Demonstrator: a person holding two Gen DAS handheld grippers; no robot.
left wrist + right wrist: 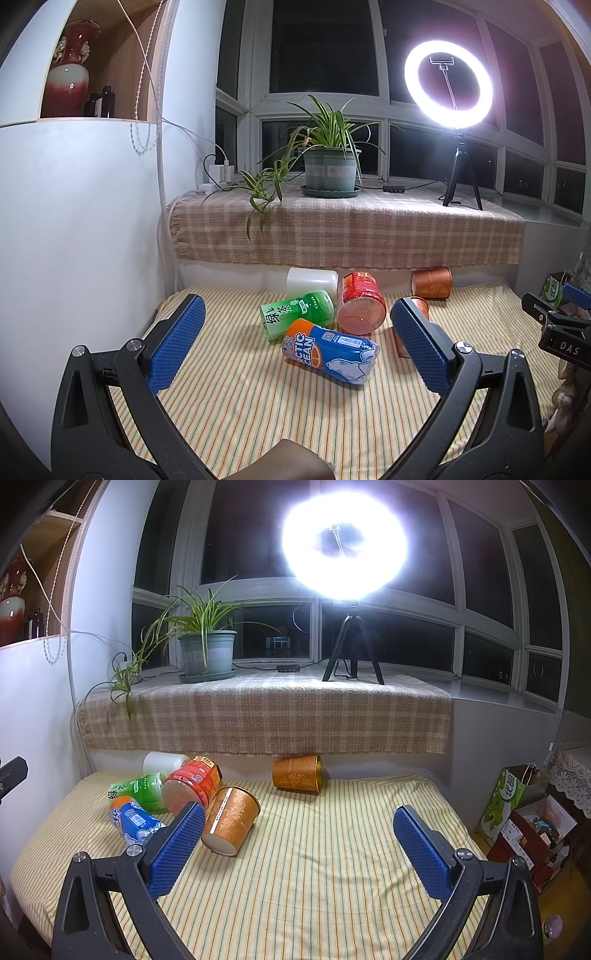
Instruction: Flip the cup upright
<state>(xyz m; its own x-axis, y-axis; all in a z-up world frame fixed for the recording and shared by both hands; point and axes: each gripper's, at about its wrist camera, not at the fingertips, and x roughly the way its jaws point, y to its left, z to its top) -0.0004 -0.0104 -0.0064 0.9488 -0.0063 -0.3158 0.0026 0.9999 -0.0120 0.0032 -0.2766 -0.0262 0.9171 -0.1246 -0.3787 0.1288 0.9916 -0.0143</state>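
From the left wrist view, the left gripper hangs above the striped cloth with its blue pads spread wide and nothing between them. Ahead lie a blue-and-orange cup, a green cup, a red cup and a white cup, all on their sides and crowded together. An orange cup lies on its side by the back wall; another is mostly hidden behind the right pad. A potted plant and a ring light stand on the checked sill.

From the right wrist view, the right gripper is likewise spread apart and empty. The near orange cup lies tipped on its side, base toward the camera, just beside the left pad, next to the red cup. The far orange cup lies on its side against the wall, well apart from the rest.
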